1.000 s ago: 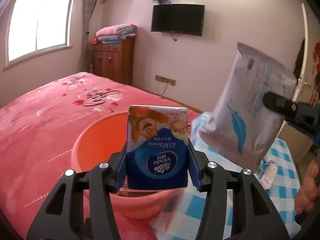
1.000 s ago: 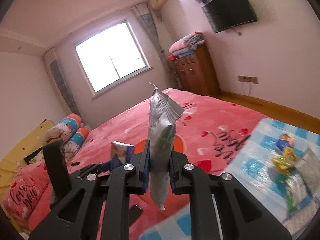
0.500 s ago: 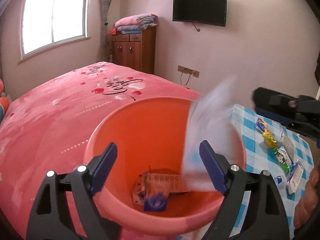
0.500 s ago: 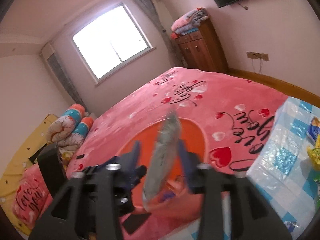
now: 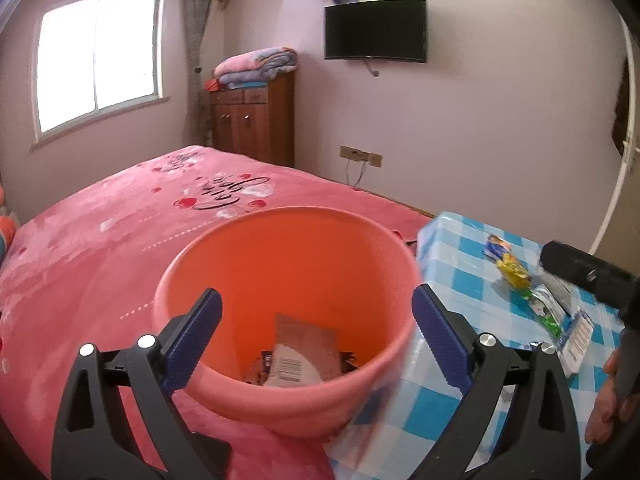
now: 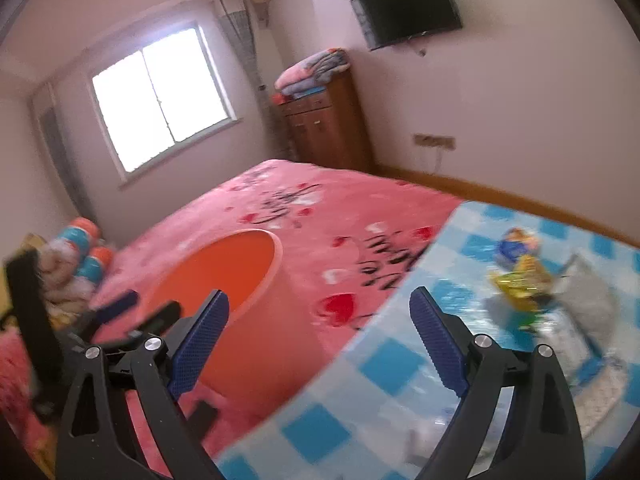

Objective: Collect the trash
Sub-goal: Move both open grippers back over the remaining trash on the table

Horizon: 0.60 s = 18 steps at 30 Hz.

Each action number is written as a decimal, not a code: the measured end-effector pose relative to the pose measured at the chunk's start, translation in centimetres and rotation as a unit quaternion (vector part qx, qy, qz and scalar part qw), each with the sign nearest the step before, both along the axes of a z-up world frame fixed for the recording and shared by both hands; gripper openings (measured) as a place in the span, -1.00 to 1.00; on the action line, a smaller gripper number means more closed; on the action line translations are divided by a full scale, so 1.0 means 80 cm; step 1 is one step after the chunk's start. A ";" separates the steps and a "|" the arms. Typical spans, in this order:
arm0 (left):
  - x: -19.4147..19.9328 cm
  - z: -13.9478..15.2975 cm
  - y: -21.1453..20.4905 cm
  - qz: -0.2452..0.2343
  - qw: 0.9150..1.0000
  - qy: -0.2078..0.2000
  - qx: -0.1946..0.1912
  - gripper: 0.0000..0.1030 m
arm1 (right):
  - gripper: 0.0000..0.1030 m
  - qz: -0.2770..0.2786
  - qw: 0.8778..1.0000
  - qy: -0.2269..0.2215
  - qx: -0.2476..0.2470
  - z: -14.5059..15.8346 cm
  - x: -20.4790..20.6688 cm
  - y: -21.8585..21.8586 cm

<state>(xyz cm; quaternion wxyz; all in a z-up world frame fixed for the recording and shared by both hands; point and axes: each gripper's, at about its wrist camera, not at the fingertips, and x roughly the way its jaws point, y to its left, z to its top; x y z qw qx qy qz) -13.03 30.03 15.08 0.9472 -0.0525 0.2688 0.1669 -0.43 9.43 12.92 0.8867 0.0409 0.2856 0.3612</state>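
I see a bed [image 5: 100,248] under a pink blanket filling most of both views, with a checked worktop [image 5: 452,268] butting against it on my right. An orange tub [image 5: 288,400] sits on the bed at the worktop's edge, packets [image 5: 298,350] lying in its bottom. More wrappers [image 5: 532,292] lie on the worktop beyond. My left gripper [image 5: 316,334] hangs over the tub, jaws just spread wide, nothing between them. The right gripper [image 6: 320,334], jaws likewise just opened and empty, points between tub and worktop.

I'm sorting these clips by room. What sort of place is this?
A home bedroom, most likely: a bed with a pink blanket, a wooden cabinet with folded blankets on top, and a wall-mounted TV.
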 end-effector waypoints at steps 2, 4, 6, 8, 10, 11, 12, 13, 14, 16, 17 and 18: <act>-0.002 0.002 -0.012 -0.009 1.000 0.000 0.002 0.87 | 0.76 -0.015 1.000 -0.014 -0.017 -0.004 -0.009 -0.011; -0.005 0.003 -0.023 -0.020 1.000 -0.002 -0.002 0.87 | 0.76 -0.029 0.999 -0.018 -0.023 -0.008 -0.015 -0.024; -0.009 0.004 -0.033 -0.029 1.000 -0.003 -0.004 0.87 | 0.83 -0.041 0.999 -0.021 -0.019 -0.011 -0.020 -0.041; -0.011 0.003 -0.044 -0.036 0.999 -0.002 -0.004 0.87 | 0.83 -0.053 0.998 -0.020 -0.016 -0.015 -0.023 -0.057; -0.013 0.003 -0.053 -0.044 0.999 -0.001 -0.004 0.87 | 0.83 -0.063 0.998 -0.017 -0.013 -0.017 -0.024 -0.069; -0.014 0.003 -0.057 -0.048 0.999 0.000 -0.005 0.87 | 0.83 -0.070 0.997 -0.014 -0.011 -0.020 -0.025 -0.078; -0.015 0.002 -0.062 -0.052 0.999 0.001 -0.006 0.87 | 0.83 -0.074 0.997 -0.012 -0.011 -0.018 -0.026 -0.083; -0.015 0.001 -0.067 -0.054 0.999 0.003 -0.005 0.87 | 0.83 -0.081 0.997 -0.010 -0.009 -0.020 -0.026 -0.091; -0.015 0.000 -0.072 -0.058 0.998 0.005 -0.003 0.87 | 0.84 -0.086 0.996 -0.008 -0.007 -0.022 -0.027 -0.097; -0.014 -0.003 -0.087 -0.066 0.998 0.010 0.001 0.87 | 0.84 -0.096 0.995 -0.003 -0.003 -0.027 -0.029 -0.113; -0.014 -0.003 -0.092 -0.069 0.998 0.012 0.002 0.87 | 0.84 -0.100 0.995 -0.002 -0.002 -0.029 -0.031 -0.118; -0.013 -0.005 -0.100 -0.074 0.997 0.016 0.004 0.87 | 0.84 -0.106 0.994 0.001 -0.001 -0.032 -0.032 -0.126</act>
